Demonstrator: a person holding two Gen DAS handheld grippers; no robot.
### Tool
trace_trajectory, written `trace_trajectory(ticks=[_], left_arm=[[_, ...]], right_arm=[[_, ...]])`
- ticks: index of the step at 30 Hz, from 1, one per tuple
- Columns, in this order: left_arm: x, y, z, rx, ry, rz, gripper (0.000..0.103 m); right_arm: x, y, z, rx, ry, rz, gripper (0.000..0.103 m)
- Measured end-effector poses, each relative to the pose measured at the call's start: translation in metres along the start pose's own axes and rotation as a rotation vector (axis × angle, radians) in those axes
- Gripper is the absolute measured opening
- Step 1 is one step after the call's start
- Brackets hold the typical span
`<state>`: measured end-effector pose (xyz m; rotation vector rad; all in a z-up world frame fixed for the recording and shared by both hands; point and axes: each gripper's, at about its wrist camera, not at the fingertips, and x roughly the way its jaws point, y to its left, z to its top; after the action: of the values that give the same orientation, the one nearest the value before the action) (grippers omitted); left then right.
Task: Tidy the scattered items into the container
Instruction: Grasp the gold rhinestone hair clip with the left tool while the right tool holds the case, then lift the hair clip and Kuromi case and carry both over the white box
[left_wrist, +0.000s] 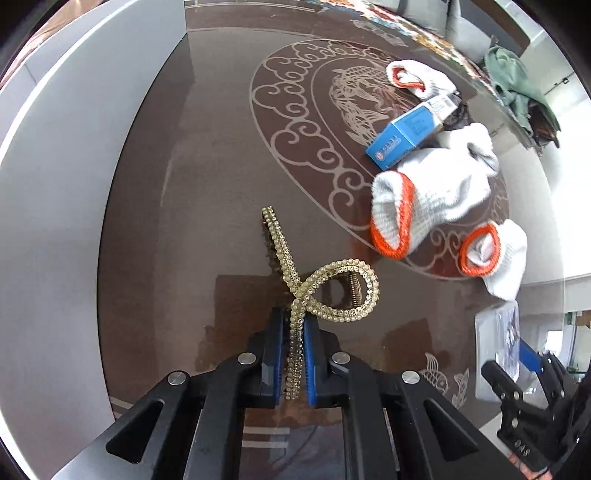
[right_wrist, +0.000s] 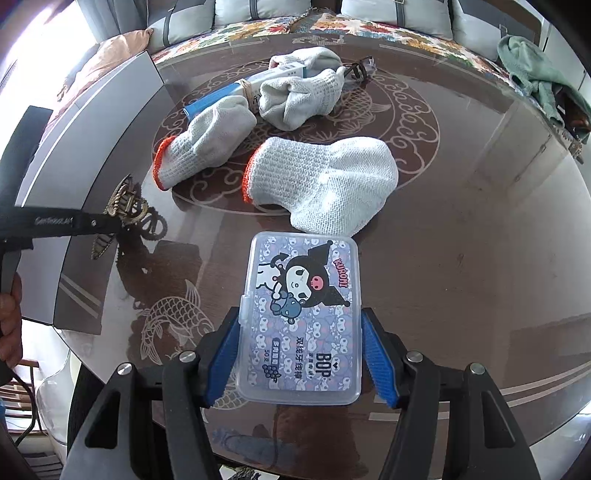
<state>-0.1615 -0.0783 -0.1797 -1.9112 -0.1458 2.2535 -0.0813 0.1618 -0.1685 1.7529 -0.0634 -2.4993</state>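
Left gripper (left_wrist: 293, 354) pinched shut on rhinestone hair claw (left_wrist: 321, 291), lower centre: light, rigid, slippery; right gripper (right_wrist: 299, 354) clasps floss box (right_wrist: 301, 317).

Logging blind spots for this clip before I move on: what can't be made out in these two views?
- Container: in neither view can I pick it out.
- Dark item behind the gloves, right wrist view: mostly covered, too small to name.
- Hair clip, left wrist view: its lower end is hidden between the left gripper fingers.
- Blue box: print too small to read.
- Right gripper on the floss case: pad contact unclear.
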Motion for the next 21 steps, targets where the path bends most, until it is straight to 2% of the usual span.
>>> trace_trajectory(ticks=[8, 16, 21], left_arm=[[-0.006, -0.008, -0.032, 0.061, -0.045, -0.009, 0.009], [-0.01, -0.007, -0.049, 0.064, -0.072, -0.042, 0.009], [-0.019, -0.011, -0.059, 0.065, -0.13, -0.06, 0.009]], right_arm=[[-0.004, -0.009, -0.005, 0.025, -0.027, 0.074, 0.063], [-0.009, -0.01, -0.009, -0.014, -0.056, 0.086, 0.063], [-0.022, -0.01, -0.015, -0.007, -0.098, 0.097, 0.062]])
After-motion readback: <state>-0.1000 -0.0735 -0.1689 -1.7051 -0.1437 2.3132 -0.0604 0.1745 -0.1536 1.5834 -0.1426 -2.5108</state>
